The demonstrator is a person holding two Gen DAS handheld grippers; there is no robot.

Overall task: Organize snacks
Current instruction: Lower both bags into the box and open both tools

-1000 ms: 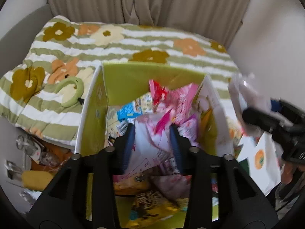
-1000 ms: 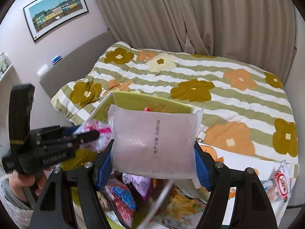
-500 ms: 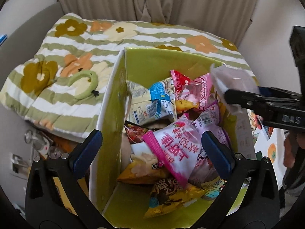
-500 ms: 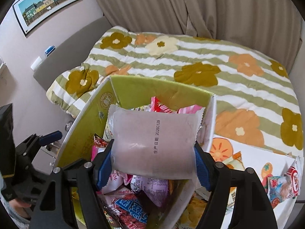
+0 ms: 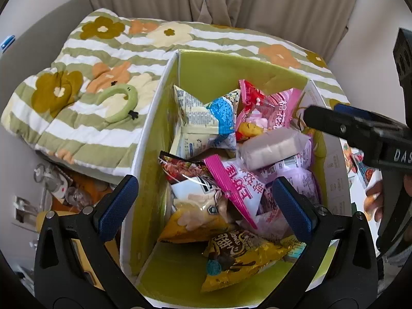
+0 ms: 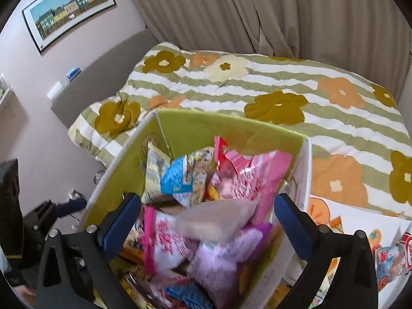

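A green-lined storage box (image 5: 206, 77) (image 6: 226, 128) holds several snack packs. A pale pink translucent pack (image 5: 273, 148) (image 6: 216, 221) lies on top of the pile, blurred in the right wrist view. My left gripper (image 5: 206, 208) is open and empty above the box's near side. My right gripper (image 6: 208, 219) is open above the box, just over the pale pack. It also shows from the side in the left wrist view (image 5: 360, 128), at the box's right wall. A pink pack with red writing (image 5: 239, 182) lies in the middle.
A bed with a flowered green-striped quilt (image 5: 103, 82) (image 6: 283, 97) lies behind the box, with a green ring toy (image 5: 118, 103) on it. A white surface with more snack packs (image 6: 391, 257) is to the right. Clutter (image 5: 56, 188) lies on the floor at left.
My right gripper opened and let go of the pale pink pack, which dropped onto the pile in the box. My left gripper, open since half a second ago, stayed above the box.
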